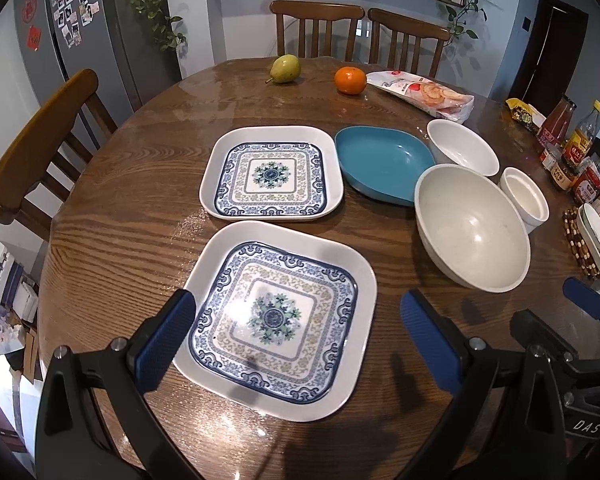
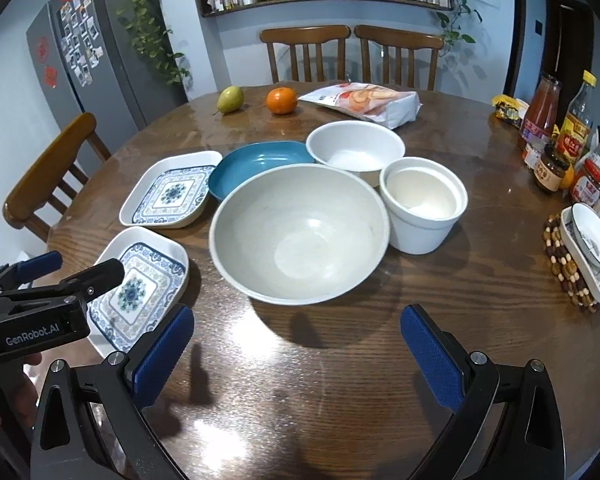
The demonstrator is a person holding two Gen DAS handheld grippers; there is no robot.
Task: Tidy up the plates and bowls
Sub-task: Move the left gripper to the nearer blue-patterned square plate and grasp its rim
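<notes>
Two square blue-patterned plates lie on the round wooden table: the near plate and the far plate. A teal dish, a large white bowl, a smaller white bowl and a white cup-shaped bowl stand to their right. My left gripper hangs open over the near plate, holding nothing. My right gripper is open above bare table in front of the large bowl.
A pear, an orange and a snack bag lie at the table's far side. Sauce bottles and jars and a small dish on a beaded mat crowd the right edge. Wooden chairs surround the table.
</notes>
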